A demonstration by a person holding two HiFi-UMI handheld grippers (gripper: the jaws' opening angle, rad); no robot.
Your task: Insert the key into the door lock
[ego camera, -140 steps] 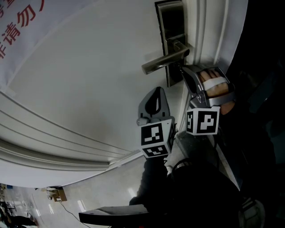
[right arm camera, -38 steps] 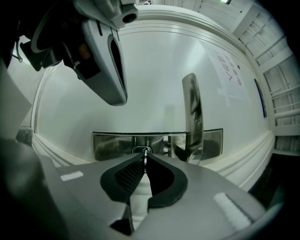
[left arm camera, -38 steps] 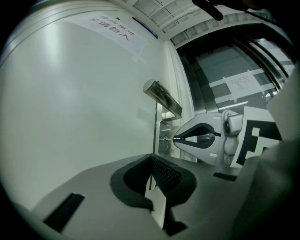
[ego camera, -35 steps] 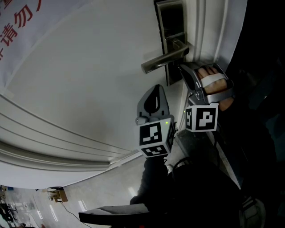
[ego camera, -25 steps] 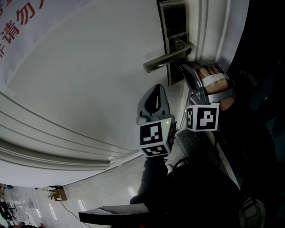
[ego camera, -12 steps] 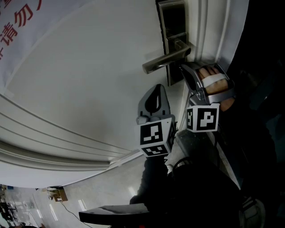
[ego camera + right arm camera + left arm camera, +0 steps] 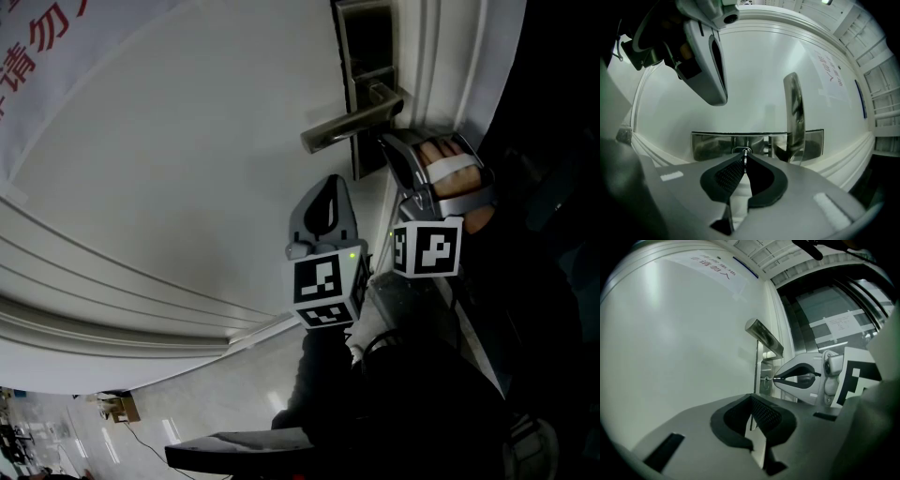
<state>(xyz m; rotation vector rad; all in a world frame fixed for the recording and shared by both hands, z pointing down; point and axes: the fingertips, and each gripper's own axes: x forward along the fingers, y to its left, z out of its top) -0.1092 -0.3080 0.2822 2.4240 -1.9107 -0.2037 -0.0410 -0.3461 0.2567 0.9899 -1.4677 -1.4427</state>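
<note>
The steel lock plate (image 7: 364,56) with its lever handle (image 7: 347,127) sits on the white door (image 7: 187,169). My right gripper (image 7: 382,142), held in a hand, points at the plate just under the handle. It is shut on the key (image 7: 745,153), whose tip sits at the keyhole (image 7: 743,150). From the left gripper view, the thin key (image 7: 777,378) reaches from the right gripper (image 7: 780,378) to the keyhole (image 7: 765,379). My left gripper (image 7: 328,185) hangs lower beside the door, shut with nothing in it (image 7: 752,397).
A notice with red characters (image 7: 37,47) is stuck on the door at upper left. The door frame (image 7: 441,66) runs just right of the lock. Moulded ridges (image 7: 112,300) cross the door's lower part. Dark glass panels (image 7: 834,319) lie beyond the frame.
</note>
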